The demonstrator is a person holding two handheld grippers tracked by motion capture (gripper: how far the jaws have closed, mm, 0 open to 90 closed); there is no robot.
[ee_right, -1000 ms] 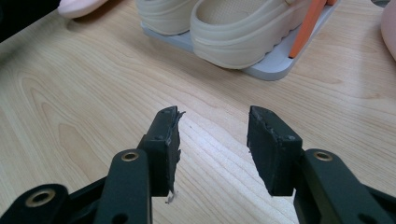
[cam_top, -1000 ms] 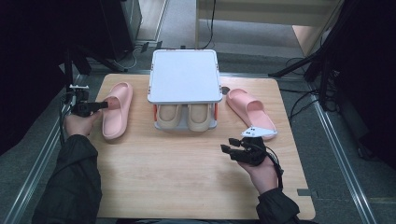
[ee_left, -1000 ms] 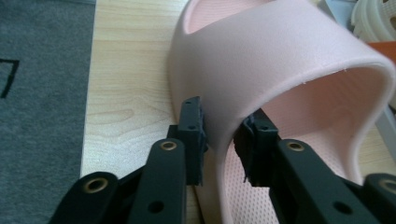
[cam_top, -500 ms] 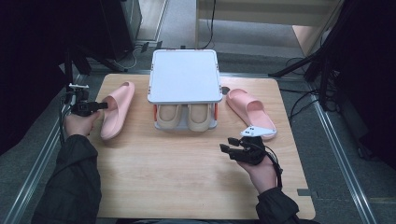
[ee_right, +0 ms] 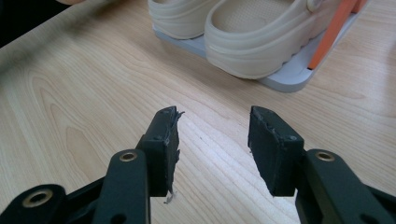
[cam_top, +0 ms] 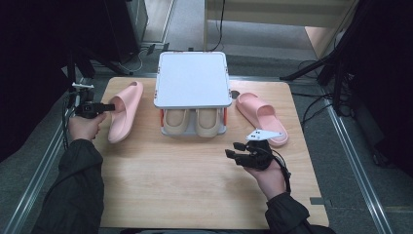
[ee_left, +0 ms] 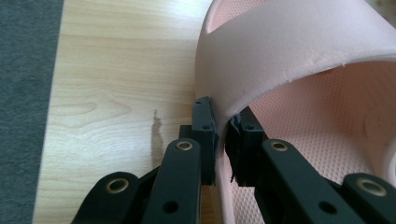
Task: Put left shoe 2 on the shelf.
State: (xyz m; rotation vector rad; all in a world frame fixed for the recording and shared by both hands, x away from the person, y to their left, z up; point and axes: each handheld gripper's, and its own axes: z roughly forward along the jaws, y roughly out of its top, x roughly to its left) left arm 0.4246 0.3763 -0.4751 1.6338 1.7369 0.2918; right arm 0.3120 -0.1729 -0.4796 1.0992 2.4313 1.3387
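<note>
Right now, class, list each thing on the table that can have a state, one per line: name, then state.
left gripper: shut on the left pink slipper's strap edge, jaws just closed.
left pink slipper: gripped, tilted on its side.
right gripper: open, nothing between the jaws.
right pink slipper: flat on the table, untouched.
beige clogs: paired on the rack's lower shelf.
shoe rack: upright, top shelf bare.

Tool [ee_left: 219,140] pinching pink slipper [ee_left: 299,51] strap.
</note>
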